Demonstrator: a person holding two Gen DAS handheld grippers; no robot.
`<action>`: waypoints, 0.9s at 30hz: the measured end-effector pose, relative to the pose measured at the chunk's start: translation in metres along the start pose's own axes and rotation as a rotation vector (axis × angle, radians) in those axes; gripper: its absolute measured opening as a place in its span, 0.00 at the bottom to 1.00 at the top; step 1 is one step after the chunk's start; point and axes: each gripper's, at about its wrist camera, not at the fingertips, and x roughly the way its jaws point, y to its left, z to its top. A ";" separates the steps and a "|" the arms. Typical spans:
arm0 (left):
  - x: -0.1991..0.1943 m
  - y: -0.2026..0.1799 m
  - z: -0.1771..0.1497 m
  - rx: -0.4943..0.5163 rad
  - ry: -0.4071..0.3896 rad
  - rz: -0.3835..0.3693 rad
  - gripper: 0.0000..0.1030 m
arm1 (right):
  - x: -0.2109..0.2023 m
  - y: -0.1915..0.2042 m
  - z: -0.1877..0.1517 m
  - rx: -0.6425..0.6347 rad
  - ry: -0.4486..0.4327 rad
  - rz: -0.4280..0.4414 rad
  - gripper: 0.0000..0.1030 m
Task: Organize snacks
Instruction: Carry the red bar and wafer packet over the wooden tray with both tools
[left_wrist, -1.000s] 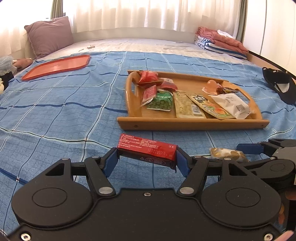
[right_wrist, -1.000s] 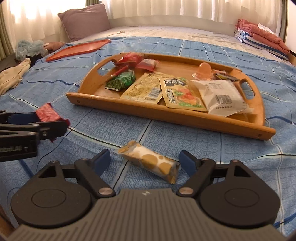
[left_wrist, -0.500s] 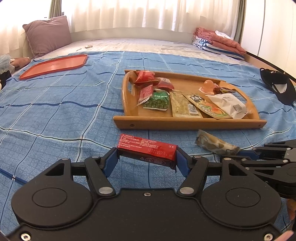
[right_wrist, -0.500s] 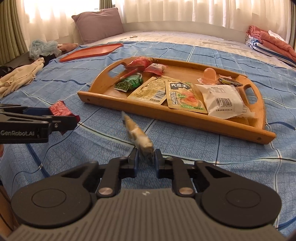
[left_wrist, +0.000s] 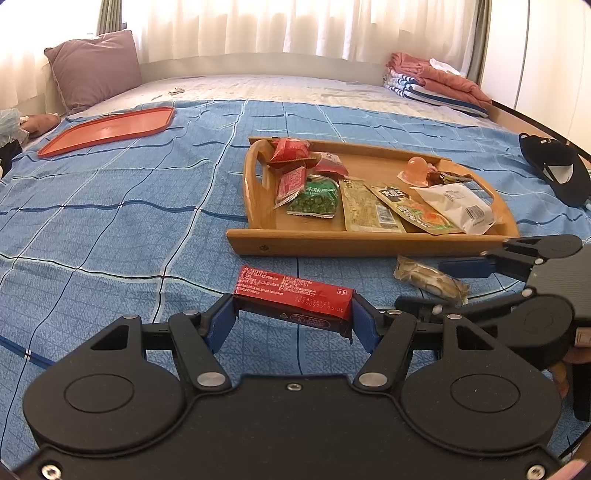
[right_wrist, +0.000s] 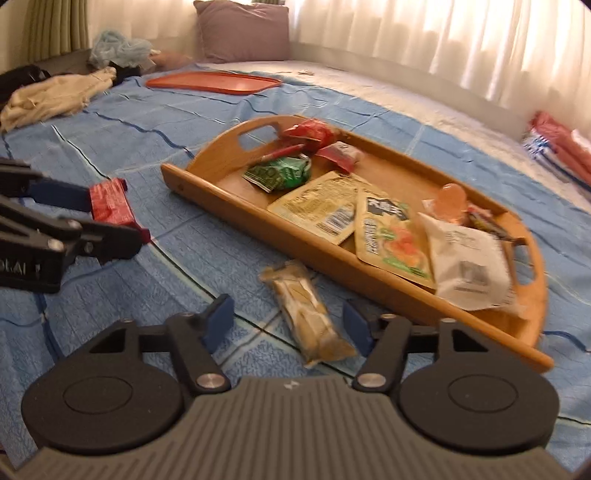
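Note:
My left gripper (left_wrist: 294, 321) is shut on a red snack bar (left_wrist: 293, 301) and holds it above the blue bedspread; bar and gripper also show in the right wrist view (right_wrist: 110, 205). My right gripper (right_wrist: 288, 326) is open, and a tan spotted snack pack (right_wrist: 308, 308) lies on the bedspread between its fingers. That pack also shows in the left wrist view (left_wrist: 428, 280), just in front of the wooden tray (left_wrist: 332, 242). The tray (right_wrist: 258, 218) holds several snack packets.
An orange lid (left_wrist: 107, 127) lies at the far left of the bed. A purple pillow (left_wrist: 94, 66) and folded blankets (left_wrist: 436, 83) sit at the back. A black cap (left_wrist: 554, 170) lies right of the tray. Clothes (right_wrist: 55, 94) lie left.
My right gripper closed on the spotted pack, lifted and turned it, then opened again; the pack now lies lengthwise between its fingers. My left gripper keeps holding the red bar.

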 end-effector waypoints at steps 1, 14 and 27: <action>0.000 0.000 0.000 0.001 0.001 0.000 0.63 | 0.000 -0.001 0.001 0.013 0.004 0.005 0.50; -0.004 -0.008 0.007 0.007 -0.013 -0.007 0.63 | -0.034 -0.005 0.000 0.043 -0.038 -0.024 0.25; -0.024 -0.040 0.049 0.021 -0.055 -0.041 0.63 | -0.084 -0.035 0.019 0.143 -0.119 -0.087 0.25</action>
